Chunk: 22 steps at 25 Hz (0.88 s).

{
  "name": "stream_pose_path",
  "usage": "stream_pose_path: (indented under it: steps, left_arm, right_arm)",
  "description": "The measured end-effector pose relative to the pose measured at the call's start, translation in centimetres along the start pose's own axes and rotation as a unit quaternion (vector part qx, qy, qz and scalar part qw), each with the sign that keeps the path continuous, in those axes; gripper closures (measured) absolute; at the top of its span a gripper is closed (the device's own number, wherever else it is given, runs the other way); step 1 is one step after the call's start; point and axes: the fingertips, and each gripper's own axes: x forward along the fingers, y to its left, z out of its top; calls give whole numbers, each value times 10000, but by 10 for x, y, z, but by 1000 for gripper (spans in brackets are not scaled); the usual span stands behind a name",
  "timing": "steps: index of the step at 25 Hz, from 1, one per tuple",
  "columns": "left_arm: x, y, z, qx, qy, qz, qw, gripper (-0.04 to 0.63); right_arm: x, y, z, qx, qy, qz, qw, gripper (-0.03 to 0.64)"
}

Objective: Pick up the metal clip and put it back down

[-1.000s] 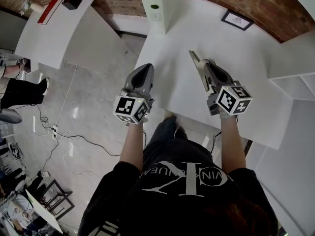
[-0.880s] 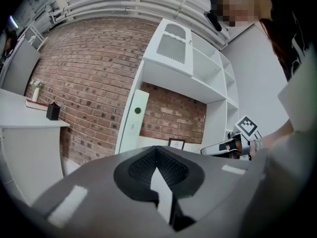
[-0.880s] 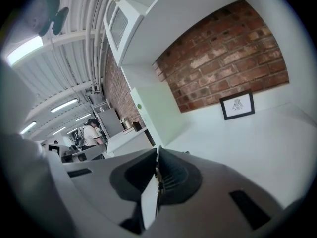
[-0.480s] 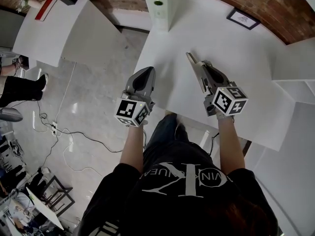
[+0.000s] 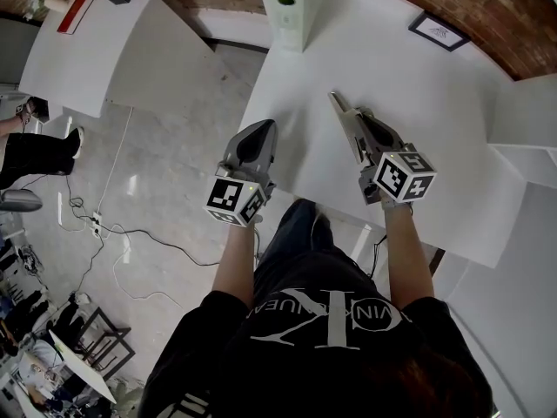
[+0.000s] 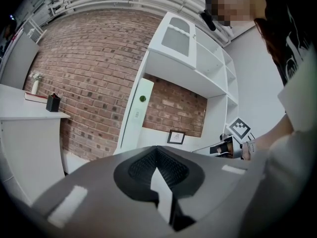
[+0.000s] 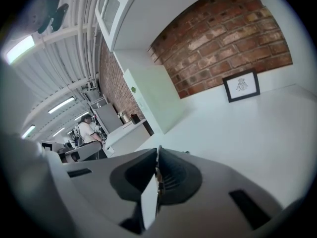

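Observation:
My right gripper (image 5: 334, 99) hovers over the near-left part of the white table (image 5: 452, 138), jaws pointing away from me. In the right gripper view its pads (image 7: 171, 175) are pressed together on a thin sliver of metal, the clip (image 7: 158, 172), which is seen only edge-on. In the head view the clip cannot be told apart from the jaw tips. My left gripper (image 5: 259, 125) hangs beside the table's left edge, over the floor. It is shut with nothing between its pads (image 6: 168, 165).
A tall white box with a green dot (image 5: 285, 7) stands at the table's far edge. A small framed picture (image 5: 438, 31) lies at the far right. Another white table (image 5: 96, 42) is off to the left, with cables on the floor (image 5: 104, 233). White shelving (image 5: 531, 146) is to the right.
Both grippers keep almost the same pose; the head view has shifted slightly. The right jaws stay closed on the clip.

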Motion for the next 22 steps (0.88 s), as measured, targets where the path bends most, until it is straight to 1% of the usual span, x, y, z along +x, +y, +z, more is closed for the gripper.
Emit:
stream_pose_path:
  steps: [6,15,22]
  left_arm:
    - [0,4,-4,-32,34,-16,10000,586]
    - [3,4,-5,-53,44,-60,10000,586]
    - [5,2,-7,-60,49,-79,9999,586]
  right_arm:
    - [6,-4,-8,170,24,7,9999,592]
    - [9,-9,-13,215,84,-47,9997,592]
    - [10,-15,-22,175,232,-68,9996,592]
